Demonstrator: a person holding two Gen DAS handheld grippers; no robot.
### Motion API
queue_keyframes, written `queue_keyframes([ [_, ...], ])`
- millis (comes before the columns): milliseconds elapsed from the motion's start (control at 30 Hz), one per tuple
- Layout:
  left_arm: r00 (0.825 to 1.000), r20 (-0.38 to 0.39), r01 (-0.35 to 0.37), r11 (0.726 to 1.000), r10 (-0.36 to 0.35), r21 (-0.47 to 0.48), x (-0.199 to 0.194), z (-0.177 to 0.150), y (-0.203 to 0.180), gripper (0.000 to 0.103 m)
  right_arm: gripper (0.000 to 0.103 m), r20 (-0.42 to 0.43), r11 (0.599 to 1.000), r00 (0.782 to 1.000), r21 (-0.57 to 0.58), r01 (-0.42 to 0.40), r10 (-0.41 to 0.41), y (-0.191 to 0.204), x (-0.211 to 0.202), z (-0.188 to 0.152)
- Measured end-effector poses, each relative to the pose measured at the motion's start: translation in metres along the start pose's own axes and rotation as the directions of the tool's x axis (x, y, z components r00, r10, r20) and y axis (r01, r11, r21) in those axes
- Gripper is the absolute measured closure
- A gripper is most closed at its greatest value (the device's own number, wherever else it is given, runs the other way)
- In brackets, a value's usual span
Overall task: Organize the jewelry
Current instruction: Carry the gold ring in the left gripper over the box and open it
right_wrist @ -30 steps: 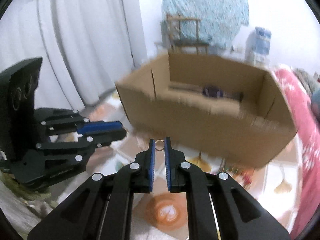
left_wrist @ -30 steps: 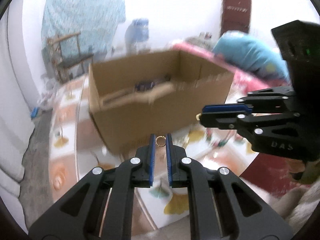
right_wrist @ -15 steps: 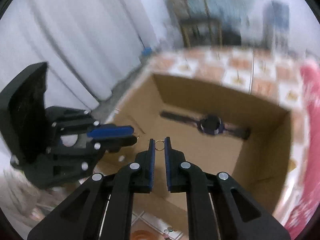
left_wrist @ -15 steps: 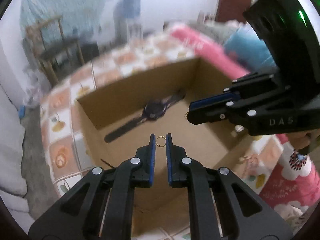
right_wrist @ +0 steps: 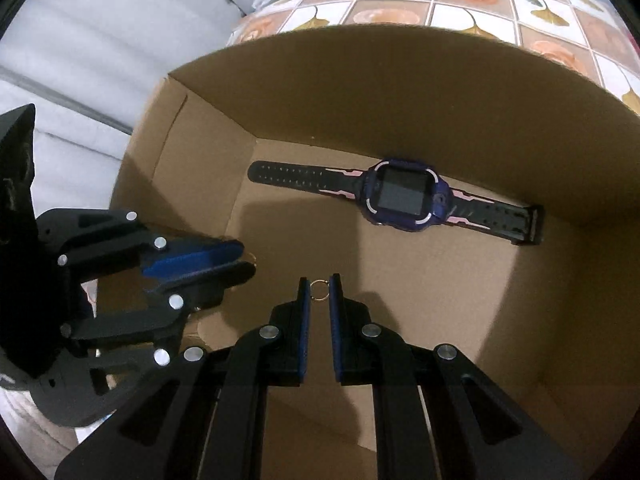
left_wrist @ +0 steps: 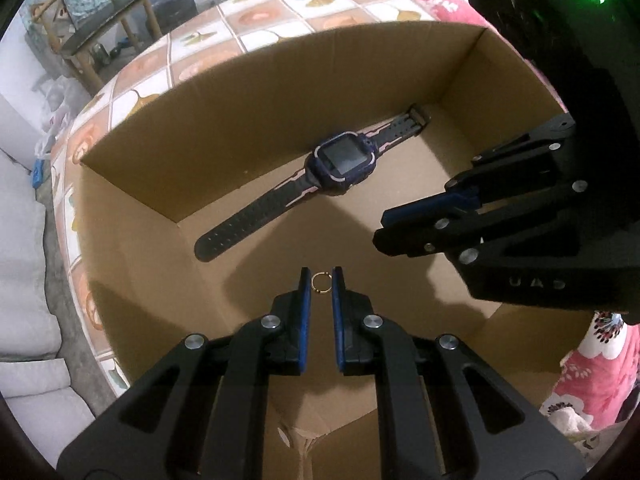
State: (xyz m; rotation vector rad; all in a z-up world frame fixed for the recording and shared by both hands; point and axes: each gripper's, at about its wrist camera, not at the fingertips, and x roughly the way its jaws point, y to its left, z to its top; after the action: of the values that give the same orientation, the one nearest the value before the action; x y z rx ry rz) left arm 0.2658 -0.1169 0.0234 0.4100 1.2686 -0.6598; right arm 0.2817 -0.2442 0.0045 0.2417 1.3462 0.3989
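My left gripper (left_wrist: 321, 280) is shut on a small gold ring (left_wrist: 321, 282) pinched between its blue pads. My right gripper (right_wrist: 320, 289) is shut on a second small gold ring (right_wrist: 319, 291). Both point down into an open cardboard box (left_wrist: 248, 92), above its floor. A dark blue smartwatch (left_wrist: 342, 162) with a black strap lies flat on the box floor near the far wall, also seen as the smartwatch (right_wrist: 404, 196) in the right wrist view. The right gripper (left_wrist: 380, 236) shows at the right of the left wrist view, the left gripper (right_wrist: 246, 262) at the left of the right wrist view.
The box (right_wrist: 360, 80) stands on a tiled-pattern cloth (left_wrist: 280, 12) in orange, white and yellow. A pink flowered blanket (left_wrist: 592, 372) lies at the right. A wooden chair (left_wrist: 100, 12) stands beyond the cloth, and pale curtains (right_wrist: 100, 40) hang at the left.
Both grippers have travelled from in front of the box to over its open top and tipped downward, each still holding its ring. The watch inside has come into full view.
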Motion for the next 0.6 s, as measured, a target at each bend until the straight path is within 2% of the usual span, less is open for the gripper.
queue_keyframes([
  [267, 0.999, -0.002, -0.045, 0.999, 0.045, 0.010, 0.002, 0.001, -0.004, 0.093, 0.092, 0.003, 1.000, 1.000, -0.002, 0.024, -0.024, 0.000, 0.011, 0.005],
  [333, 0.999, -0.006, -0.048, 0.999, 0.048, 0.004, 0.003, 0.001, -0.003, 0.090, 0.085, 0.007, 1.000, 1.000, 0.009, 0.021, -0.021, -0.002, 0.010, 0.005],
  [400, 0.999, 0.001, -0.049, 0.999, 0.049, -0.005, 0.002, 0.003, -0.002, 0.085, 0.074, 0.026, 1.000, 0.999, 0.008, 0.026, -0.027, -0.004, 0.011, 0.007],
  [467, 0.998, 0.015, -0.059, 0.998, 0.059, -0.005, 0.000, 0.003, -0.001, 0.081, 0.072, 0.054, 0.999, 0.998, 0.004, 0.038, -0.038, -0.004, 0.004, 0.006],
  [533, 0.996, 0.043, -0.074, 0.997, 0.074, 0.009, -0.004, 0.004, -0.002, 0.071, 0.070, 0.079, 0.999, 0.996, 0.003, 0.037, -0.037, -0.004, -0.004, 0.006],
  [600, 0.994, 0.069, -0.086, 0.996, 0.084, 0.019, -0.009, 0.004, -0.003, 0.067, 0.068, 0.110, 0.999, 0.993, -0.001, 0.047, -0.046, -0.003, -0.015, 0.004],
])
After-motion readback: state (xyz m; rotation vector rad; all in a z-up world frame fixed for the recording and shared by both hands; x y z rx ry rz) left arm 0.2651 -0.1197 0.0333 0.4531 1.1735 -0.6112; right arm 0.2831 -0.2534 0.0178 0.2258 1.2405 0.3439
